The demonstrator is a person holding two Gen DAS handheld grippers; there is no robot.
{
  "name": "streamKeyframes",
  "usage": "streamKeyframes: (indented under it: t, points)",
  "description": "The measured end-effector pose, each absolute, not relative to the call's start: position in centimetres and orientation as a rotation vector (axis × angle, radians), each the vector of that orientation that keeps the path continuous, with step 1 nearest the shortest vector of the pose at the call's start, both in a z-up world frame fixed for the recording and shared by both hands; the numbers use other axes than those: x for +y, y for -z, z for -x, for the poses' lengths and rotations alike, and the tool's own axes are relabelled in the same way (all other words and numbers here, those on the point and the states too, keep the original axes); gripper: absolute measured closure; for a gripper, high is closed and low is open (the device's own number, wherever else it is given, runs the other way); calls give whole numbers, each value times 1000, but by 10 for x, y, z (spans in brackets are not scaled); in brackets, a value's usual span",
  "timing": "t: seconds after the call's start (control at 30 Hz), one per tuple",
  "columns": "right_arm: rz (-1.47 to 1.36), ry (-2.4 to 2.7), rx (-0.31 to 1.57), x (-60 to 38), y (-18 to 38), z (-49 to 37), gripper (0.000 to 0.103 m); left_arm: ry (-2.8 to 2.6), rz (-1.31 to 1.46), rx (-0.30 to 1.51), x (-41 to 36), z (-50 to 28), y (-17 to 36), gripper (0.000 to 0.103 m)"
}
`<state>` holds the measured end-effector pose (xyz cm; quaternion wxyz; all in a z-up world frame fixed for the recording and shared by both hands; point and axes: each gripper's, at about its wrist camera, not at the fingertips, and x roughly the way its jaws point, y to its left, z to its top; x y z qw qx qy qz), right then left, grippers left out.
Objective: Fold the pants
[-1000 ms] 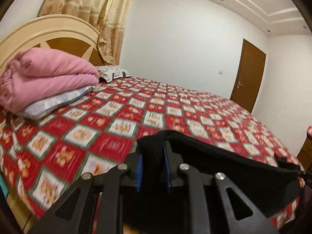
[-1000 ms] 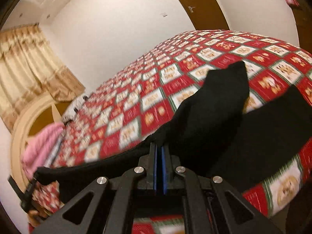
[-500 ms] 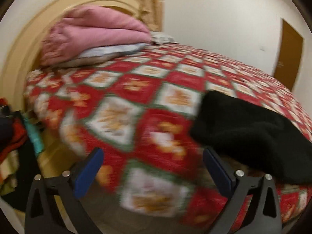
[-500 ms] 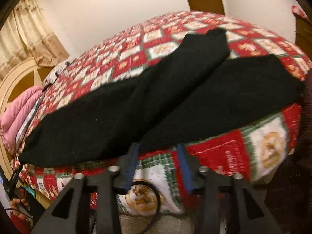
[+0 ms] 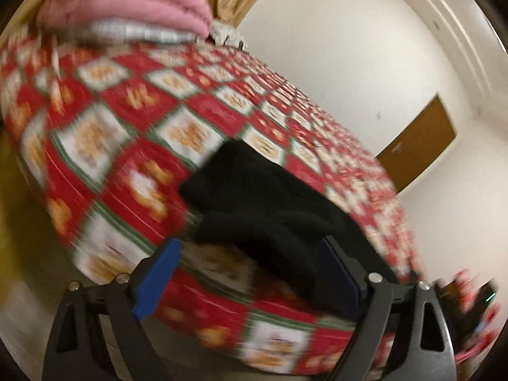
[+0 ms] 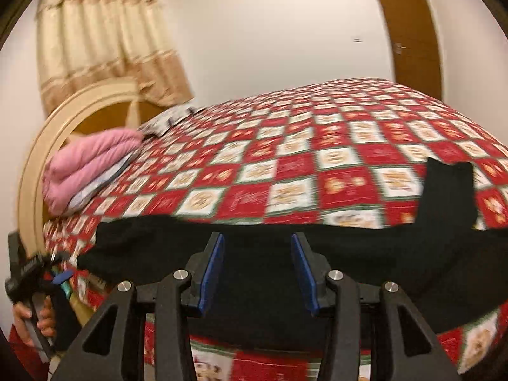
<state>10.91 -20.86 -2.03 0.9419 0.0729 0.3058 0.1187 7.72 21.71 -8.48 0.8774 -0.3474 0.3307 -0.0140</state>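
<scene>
Black pants (image 6: 260, 263) lie along the near edge of a bed with a red checked cover (image 6: 285, 165). One leg end (image 6: 449, 187) bends up onto the bed at the right. In the left wrist view the waist end of the pants (image 5: 254, 203) lies just ahead. My left gripper (image 5: 250, 260) is open, its blue pads either side of the pants' edge, holding nothing. My right gripper (image 6: 257, 254) is open and empty, right at the pants' middle. The left gripper also shows in the right wrist view (image 6: 38, 270), held in a hand at the bed's left corner.
A folded pink blanket (image 6: 85, 168) and a pillow (image 6: 168, 120) lie by the cream headboard (image 6: 63, 120). A brown door (image 6: 409, 31) and curtains (image 6: 104, 41) stand behind the bed. The views are motion-blurred.
Both grippers, shut on the pants a second ago, opened and let go. The pants now lie on the bed. Both grippers have swung to new angles near the bed's edge.
</scene>
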Motion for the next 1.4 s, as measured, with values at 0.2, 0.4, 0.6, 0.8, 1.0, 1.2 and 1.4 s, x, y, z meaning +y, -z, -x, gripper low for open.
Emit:
streamKeyframes:
  t: [0.2, 0.4, 0.6, 0.8, 1.0, 1.2, 1.4]
  points:
    - [-33, -287, 632, -179, 29, -108, 57, 74, 1004, 736, 219, -96, 115, 12]
    - [-71, -249, 672, -189, 39, -114, 57, -7, 1110, 677, 236, -110, 125, 73]
    - [-99, -207, 694, -197, 43, -123, 57, 4, 814, 628, 220, -118, 79, 92]
    - [-127, -201, 685, -196, 41, -129, 57, 130, 675, 425, 224, -129, 26, 94]
    - [-98, -225, 718, -186, 46, -137, 57, -23, 540, 671, 244, -150, 104, 92]
    - [-110, -288, 750, -178, 40, -155, 57, -165, 491, 677, 254, -128, 107, 42]
    - [-189, -455, 755, -161, 33, -211, 29, -319, 302, 513, 239, -104, 56, 39]
